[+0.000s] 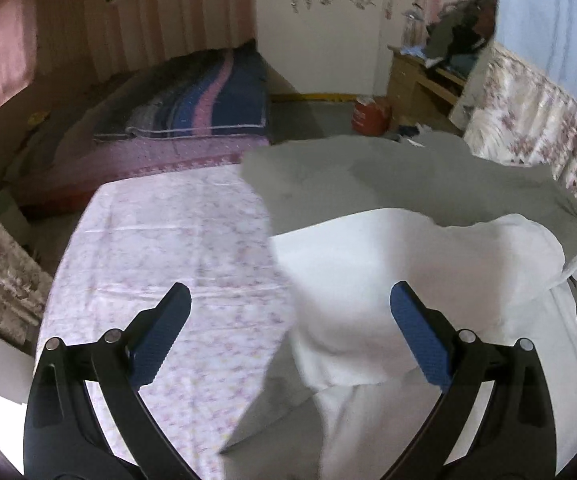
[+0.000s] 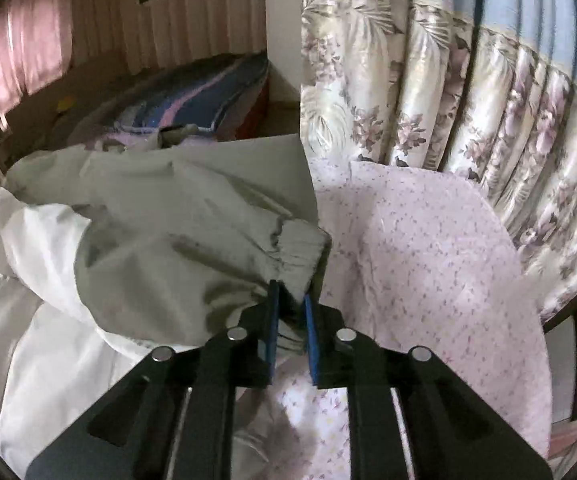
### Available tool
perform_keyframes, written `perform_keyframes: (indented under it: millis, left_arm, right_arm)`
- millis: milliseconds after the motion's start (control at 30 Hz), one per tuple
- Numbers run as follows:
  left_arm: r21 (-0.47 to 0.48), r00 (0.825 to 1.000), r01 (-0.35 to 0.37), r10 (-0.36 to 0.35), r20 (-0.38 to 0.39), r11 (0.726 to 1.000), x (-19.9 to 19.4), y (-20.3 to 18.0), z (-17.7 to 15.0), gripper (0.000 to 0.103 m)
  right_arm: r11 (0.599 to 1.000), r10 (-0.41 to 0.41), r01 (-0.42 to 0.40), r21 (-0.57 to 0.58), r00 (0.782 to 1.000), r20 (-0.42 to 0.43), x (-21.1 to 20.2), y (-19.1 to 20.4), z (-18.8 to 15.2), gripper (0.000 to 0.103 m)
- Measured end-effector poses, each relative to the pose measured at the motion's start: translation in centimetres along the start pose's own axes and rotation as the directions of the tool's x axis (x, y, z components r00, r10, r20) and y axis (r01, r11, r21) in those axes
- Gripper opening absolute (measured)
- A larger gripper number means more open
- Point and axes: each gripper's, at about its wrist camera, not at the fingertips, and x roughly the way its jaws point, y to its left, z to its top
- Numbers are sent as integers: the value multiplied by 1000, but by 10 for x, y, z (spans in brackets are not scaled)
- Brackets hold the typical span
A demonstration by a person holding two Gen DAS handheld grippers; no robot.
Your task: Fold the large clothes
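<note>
Home bedroom, bed (image 1: 192,120), floral curtains (image 2: 468,92)

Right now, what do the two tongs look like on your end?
Both match: the left tongs and right tongs have black curved plastic arms, round silver pivot pins and blue textured pads. No cables, markings, hands or sleeves show.

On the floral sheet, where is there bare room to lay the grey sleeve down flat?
Two bare patches of the floral sheet: one left of the white garment, up to the sheet's far edge, and one between the grey sleeve and the flowered curtain. The middle is crowded with piled grey and white cloth.
</note>
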Motion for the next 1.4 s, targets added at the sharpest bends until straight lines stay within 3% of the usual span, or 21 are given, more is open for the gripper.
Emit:
perform_keyframes:
  millis: [67, 100, 133, 233, 300, 400, 533, 800, 900, 1067, 1100, 1133, 1200, 1267, 1400]
  left_arm:
    - [27, 1000, -8, 8, 1, 1000, 4, -10, 4, 99]
    - [42, 1000, -16, 16, -3, 999, 7, -17, 7, 99]
    - [49, 1000, -25, 25, -7, 998, 11, -21, 10, 99]
    - [58, 1000, -26, 27, -15, 998, 22, -27, 18, 99]
    - [83, 997, -64, 67, -30, 994, 34, -32, 20, 99]
    - [124, 985, -142, 153, -85, 982, 65, -33, 18, 99]
    - [130, 979, -134, 152, -137, 982, 93, -28, 11, 99]
    - [118, 977, -111, 130, -170, 987, 115, -23, 16, 100]
    - [139, 978, -133, 152, -139, 981, 98, -26, 15, 100]
    - [130, 988, -134, 142, -57, 982, 54, -26, 20, 99]
    - [125, 990, -133, 139, -37, 983, 47, -27, 24, 99]
    - [115, 991, -126, 129, -20, 985, 42, -27, 30, 99]
    - [98, 996, -87, 88, -4, 991, 41, -24, 43, 99]
    - [92, 997, -71, 71, -4, 993, 50, -21, 53, 99]
    - [116, 994, -90, 96, -50, 989, 84, -15, 67, 96]
  right_arm:
    - [1000, 1, -2, 16, 998, 67, -17, 1, 5, 38]
    - [1000, -19, 17, 18, 992, 121, -29, 3, 8, 54]
    - [999, -37, 36, 8, 988, 150, -34, 7, 11, 59]
    - [999, -12, 20, -49, 986, 164, -30, 26, 17, 59]
    - [997, 8, 0, -72, 994, 109, -14, 32, 14, 57]
    - [992, -43, 43, -118, 999, 2, 26, 44, 5, 50]
    - [990, -87, 79, -113, 994, -60, 62, 39, 1, 41]
    - [980, -137, 118, -160, 984, -114, 83, 42, 5, 41]
    - [984, -111, 97, -148, 989, -94, 64, 39, 10, 42]
    - [994, -13, 18, -108, 999, 41, 12, 38, 24, 44]
    - [992, -5, 14, -125, 998, 69, 8, 41, 28, 47]
    - [991, 9, 3, -136, 996, 86, 6, 43, 32, 57]
    - [986, 43, -29, -163, 995, 88, 15, 48, 40, 70]
    - [980, 63, -51, -194, 996, 57, 31, 50, 45, 70]
    - [970, 14, -10, -243, 1000, 14, 62, 55, 53, 64]
